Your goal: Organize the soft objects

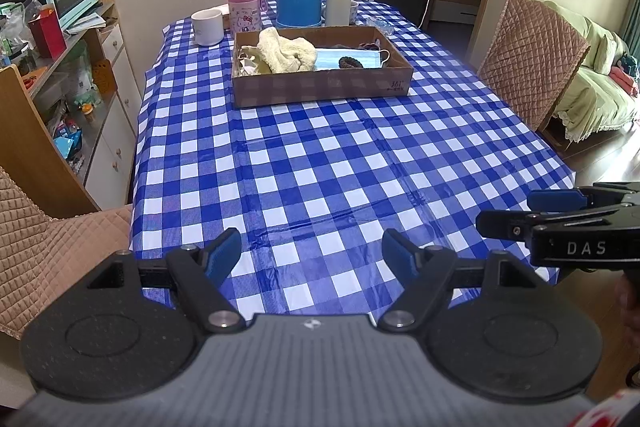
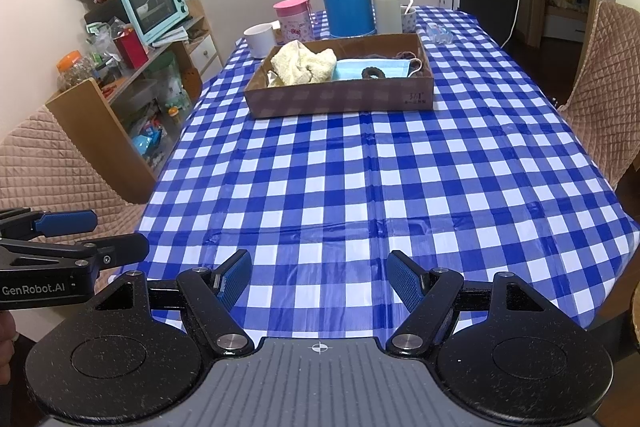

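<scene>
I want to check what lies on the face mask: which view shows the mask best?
The right wrist view. There the mask lies nearer the middle of the picture, with its ear loop clear and a dark ring on it. The left wrist view shows the same mask in the box, but smaller.

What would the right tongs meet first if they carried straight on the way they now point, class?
Probably the bare checked tablecloth: the open right tongs angle downward at it, with nothing between. The cardboard box lies farther along, though depth is uncertain.
</scene>
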A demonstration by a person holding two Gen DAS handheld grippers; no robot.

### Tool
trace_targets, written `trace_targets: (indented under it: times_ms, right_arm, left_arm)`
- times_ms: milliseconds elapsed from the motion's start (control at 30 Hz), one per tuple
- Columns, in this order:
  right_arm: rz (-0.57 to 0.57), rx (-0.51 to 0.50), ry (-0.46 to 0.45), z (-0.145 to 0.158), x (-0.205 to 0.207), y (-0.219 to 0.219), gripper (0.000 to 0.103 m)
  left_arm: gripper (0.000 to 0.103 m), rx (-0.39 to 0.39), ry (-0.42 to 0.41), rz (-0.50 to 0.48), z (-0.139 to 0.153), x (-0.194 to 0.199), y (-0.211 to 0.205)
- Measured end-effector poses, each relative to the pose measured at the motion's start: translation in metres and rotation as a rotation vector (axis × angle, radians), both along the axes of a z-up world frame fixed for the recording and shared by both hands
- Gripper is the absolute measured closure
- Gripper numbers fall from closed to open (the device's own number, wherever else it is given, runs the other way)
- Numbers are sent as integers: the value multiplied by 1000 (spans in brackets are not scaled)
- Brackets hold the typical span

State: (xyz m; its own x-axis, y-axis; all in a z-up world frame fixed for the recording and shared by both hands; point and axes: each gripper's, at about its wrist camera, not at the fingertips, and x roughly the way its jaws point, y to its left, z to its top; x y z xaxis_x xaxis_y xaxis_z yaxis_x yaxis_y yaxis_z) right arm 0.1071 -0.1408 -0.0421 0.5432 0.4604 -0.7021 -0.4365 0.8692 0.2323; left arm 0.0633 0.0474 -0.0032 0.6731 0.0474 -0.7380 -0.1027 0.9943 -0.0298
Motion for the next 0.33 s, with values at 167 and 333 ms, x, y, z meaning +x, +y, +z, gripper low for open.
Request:
trace_targets:
  times_ms: [167, 333]
  right_arm:
    - [0, -2, 3, -1, 3, 0, 29]
    - [2, -3, 6, -4, 7, 1, 29]
  left_arm:
    - [27, -2, 0, 0, -1, 1, 1]
    - [27, 0, 0, 2, -4, 5, 0]
